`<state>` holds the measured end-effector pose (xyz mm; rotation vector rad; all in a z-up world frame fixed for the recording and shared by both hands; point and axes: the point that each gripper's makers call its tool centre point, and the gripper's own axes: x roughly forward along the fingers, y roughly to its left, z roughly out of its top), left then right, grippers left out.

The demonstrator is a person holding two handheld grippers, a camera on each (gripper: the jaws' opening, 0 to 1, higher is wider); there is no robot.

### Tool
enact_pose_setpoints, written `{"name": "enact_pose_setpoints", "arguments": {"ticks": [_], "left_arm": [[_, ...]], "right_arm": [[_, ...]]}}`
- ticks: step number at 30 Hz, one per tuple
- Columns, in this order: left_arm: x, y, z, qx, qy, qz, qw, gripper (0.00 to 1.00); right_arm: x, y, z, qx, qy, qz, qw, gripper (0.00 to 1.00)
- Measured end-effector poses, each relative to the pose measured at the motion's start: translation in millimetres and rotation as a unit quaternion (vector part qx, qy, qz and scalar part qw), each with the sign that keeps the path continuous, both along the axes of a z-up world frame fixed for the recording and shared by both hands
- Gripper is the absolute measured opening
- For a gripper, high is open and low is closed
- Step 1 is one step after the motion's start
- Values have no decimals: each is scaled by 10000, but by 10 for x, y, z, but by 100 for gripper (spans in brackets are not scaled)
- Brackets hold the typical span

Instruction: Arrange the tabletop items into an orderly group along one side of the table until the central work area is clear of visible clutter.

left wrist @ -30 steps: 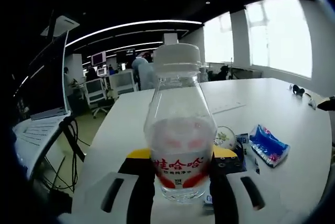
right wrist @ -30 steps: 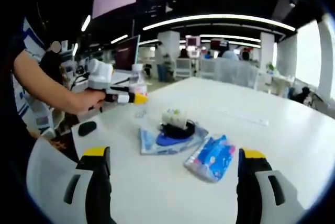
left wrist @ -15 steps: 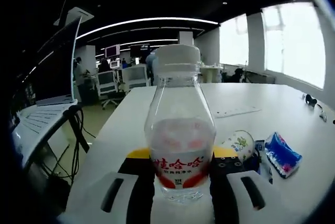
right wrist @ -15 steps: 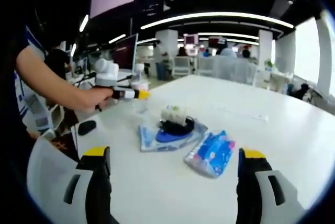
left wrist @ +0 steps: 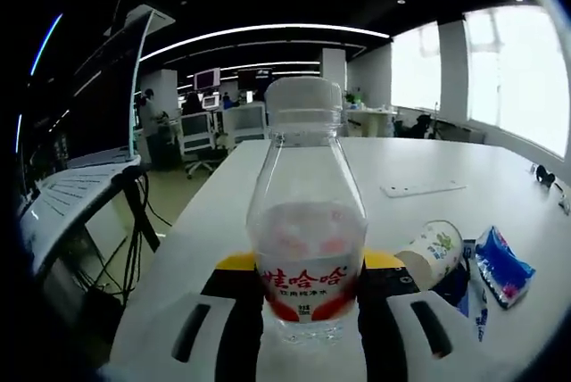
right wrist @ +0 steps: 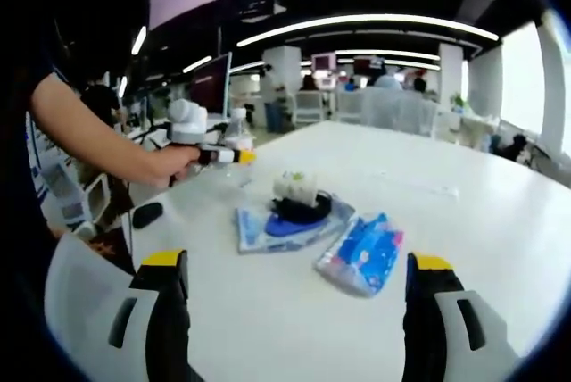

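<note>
While the left gripper is clamping a clear water bottle between its yellow-tipped jaws, the bottle is standing upright with its white cap on and a red label facing the camera. It is sitting over the white table near the table's edge, though the left gripper view is not showing whether its base is touching the surface. To its right, a small white paper cup is lying on its side, just beside a blue packet.

In the right gripper view, the right gripper is hovering with its jaws spread wide and gripping nothing. Ahead of it, the blue packet is lying on the table, near a blue cloth with a dark round object on top and the cup resting on that. Farther left, a person's hand is holding the left gripper around the bottle, and a dark mouse is lying near the table's edge.
</note>
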<state>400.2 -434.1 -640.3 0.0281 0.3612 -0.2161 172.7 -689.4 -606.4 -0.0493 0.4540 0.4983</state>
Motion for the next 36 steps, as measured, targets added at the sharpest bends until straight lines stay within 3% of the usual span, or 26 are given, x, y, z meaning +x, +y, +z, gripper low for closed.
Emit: {"name": "enact_pose_setpoints", "arguments": {"ticks": [20, 21, 23, 29, 36], "left_arm": [[103, 147, -281, 131, 162, 161, 9997, 40], [128, 147, -248, 115, 28, 158, 9998, 40], [108, 149, -272, 128, 113, 150, 9997, 40], [60, 128, -279, 215, 16, 70, 9997, 40], [159, 160, -295, 269, 61, 73, 9996, 40]], "right_arm": [[-48, -20, -87, 35, 142, -69, 9999, 100], [-53, -18, -93, 37, 149, -70, 9999, 100], [-64, -18, -104, 40, 167, -70, 9998, 100], [-78, -23, -142, 64, 241, -86, 9997, 100], [-48, -72, -115, 3, 206, -113, 9997, 100]]}}
